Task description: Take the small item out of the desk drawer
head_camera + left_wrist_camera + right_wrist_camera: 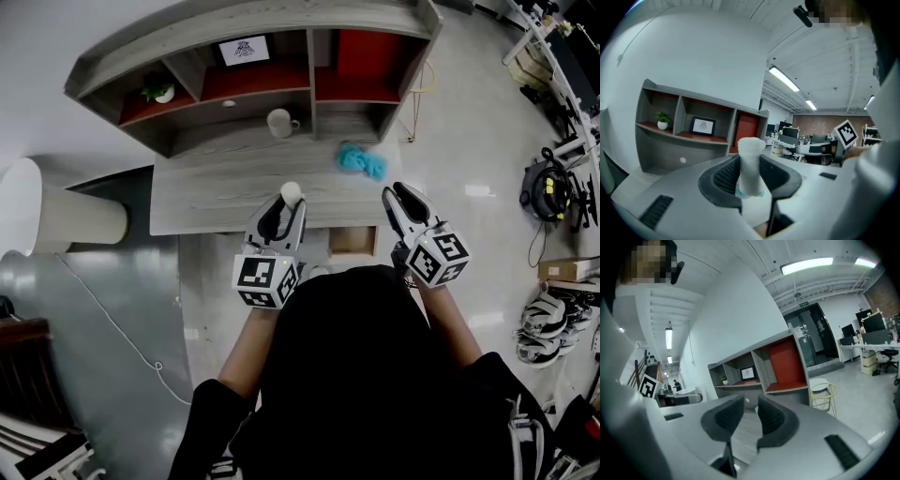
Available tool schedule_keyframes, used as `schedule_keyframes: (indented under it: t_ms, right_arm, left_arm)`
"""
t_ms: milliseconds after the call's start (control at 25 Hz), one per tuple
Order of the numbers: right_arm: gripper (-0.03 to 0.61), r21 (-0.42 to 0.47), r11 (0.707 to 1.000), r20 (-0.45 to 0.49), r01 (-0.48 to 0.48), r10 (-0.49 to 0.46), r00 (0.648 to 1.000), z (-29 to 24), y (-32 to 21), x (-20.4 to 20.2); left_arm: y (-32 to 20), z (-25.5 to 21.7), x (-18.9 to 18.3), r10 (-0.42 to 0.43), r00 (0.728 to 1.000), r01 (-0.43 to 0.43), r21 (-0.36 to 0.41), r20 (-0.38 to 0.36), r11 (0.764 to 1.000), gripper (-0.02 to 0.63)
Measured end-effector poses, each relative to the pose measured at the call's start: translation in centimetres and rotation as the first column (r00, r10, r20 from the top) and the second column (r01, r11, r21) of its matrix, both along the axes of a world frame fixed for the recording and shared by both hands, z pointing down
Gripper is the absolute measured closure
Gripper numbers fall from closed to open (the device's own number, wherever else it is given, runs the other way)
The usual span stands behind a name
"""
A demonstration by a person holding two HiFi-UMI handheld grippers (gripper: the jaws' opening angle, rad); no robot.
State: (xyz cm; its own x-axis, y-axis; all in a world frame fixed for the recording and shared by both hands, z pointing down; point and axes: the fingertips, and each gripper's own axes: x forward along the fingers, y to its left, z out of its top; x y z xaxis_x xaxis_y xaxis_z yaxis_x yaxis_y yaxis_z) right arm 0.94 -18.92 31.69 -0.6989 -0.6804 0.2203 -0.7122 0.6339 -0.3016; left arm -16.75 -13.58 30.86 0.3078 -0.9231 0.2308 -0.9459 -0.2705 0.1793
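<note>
Small white item (751, 168) stands clamped upright in the left claw (281, 211); right claw (750, 402) narrowly apart, empty

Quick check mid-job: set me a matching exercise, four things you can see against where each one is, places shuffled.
1 small white cylindrical item
2 white ceramic mug
3 crumpled teal cloth
4 small green potted plant

A leftmost compartment of the grey wooden shelf unit
B right part of the grey wooden desk top
C gripped in the left tongs
D back of the desk top, below the shelves

Pairs: 1-C, 2-D, 3-B, 4-A
</note>
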Motion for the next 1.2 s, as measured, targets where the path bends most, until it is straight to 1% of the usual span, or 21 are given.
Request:
schedule_keyframes:
  t_ms: [80, 200, 280, 400, 640, 920, 1040, 1200]
  right_arm:
    - [0.526, 0.027, 1.000, -0.026, 0.004, -0.004, 1.000, -0.3, 0.2, -0.4]
    - [0.556, 0.043, 0.999, -0.050, -0.001, 0.003, 0.999, -0.6, 0.3, -0.5]
    - [0.566, 0.043, 0.999, -0.058, -0.007, 0.009, 0.998, -0.5, 0.4, -0.3]
    - [0.572, 0.058, 0.998, -0.091, -0.010, 0.015, 0.996, -0.5, 0.2, -0.1]
    - [0.578, 0.085, 0.996, -0.127, -0.018, 0.029, 0.991, -0.5, -0.3, 0.2]
    - [0.578, 0.128, 0.990, -0.161, -0.060, 0.081, 0.984, -0.3, -0.2, 1.3]
    - [0.578, 0.123, 0.990, -0.181, -0.071, 0.093, 0.979, 0.4, 0.1, 2.1]
    - [0.578, 0.107, 0.988, -0.188, -0.108, 0.127, 0.974, 1.3, 0.0, 3.6]
  left_arm:
    - [0.3, -0.4, 0.1, 0.018, 1.000, -0.018, 0.012, 0.006, 1.000, 0.486]
    - [0.7, -0.7, 0.7, 0.044, 0.999, -0.045, 0.033, 0.015, 0.998, 0.486]
    - [1.1, -1.0, 0.9, 0.051, 0.999, -0.051, 0.046, 0.013, 0.998, 0.486]
    - [1.1, -1.4, 1.0, 0.046, 0.999, -0.047, 0.064, 0.012, 0.997, 0.486]
    - [1.0, -1.2, 1.0, 0.047, 0.999, -0.047, 0.064, -0.001, 0.997, 0.486]
    - [0.4, -1.0, 0.6, 0.024, 1.000, -0.024, 0.071, 0.004, 0.997, 0.488]
    - [0.2, -0.5, 0.7, 0.020, 1.000, -0.020, 0.062, 0.004, 0.998, 0.486]
    - [0.1, 0.3, 0.5, 0.006, 1.000, -0.006, 0.046, 0.007, 0.999, 0.487]
